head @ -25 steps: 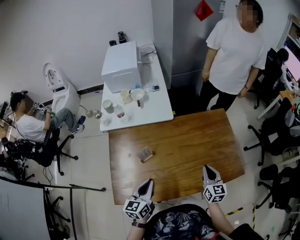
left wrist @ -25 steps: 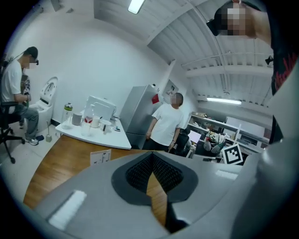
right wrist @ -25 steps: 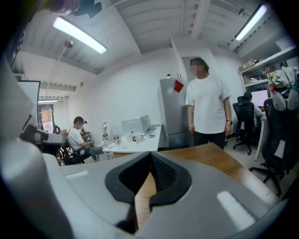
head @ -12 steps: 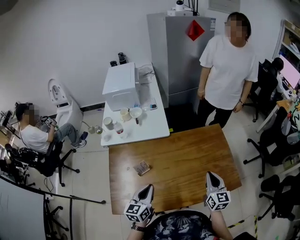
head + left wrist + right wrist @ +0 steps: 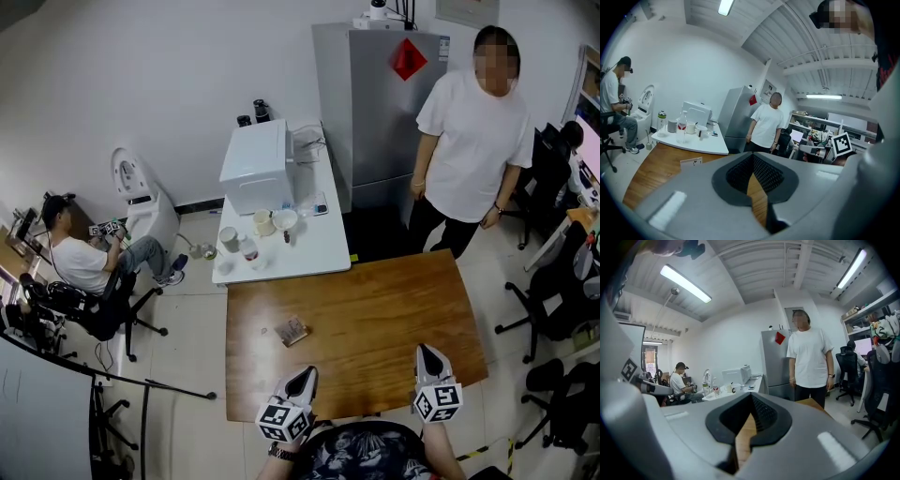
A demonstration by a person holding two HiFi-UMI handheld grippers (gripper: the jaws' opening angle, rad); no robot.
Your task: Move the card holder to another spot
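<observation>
The card holder [image 5: 292, 330] is a small clear stand with a card in it, standing on the left-middle part of the brown wooden table [image 5: 394, 300]. In the left gripper view the card holder [image 5: 691, 162] peeks over the left jaw. My left gripper [image 5: 306, 377] hangs over the table's near edge, a short way nearer than the holder, shut and holding nothing. My right gripper [image 5: 427, 355] sits over the near right part of the table, also shut and holding nothing. Both gripper views look along closed jaws at the room.
A white table [image 5: 291, 246] with a white box, cups and bottles abuts the far left of the wooden table. A person in a white shirt [image 5: 473, 131] stands beyond the far right corner by a grey fridge [image 5: 380, 103]. Office chairs [image 5: 553, 300] stand at the right.
The head view has shifted, so the scene sits slightly lower and to the right in the frame. Both grippers stay shut near the table's front edge; the card holder has not moved.
</observation>
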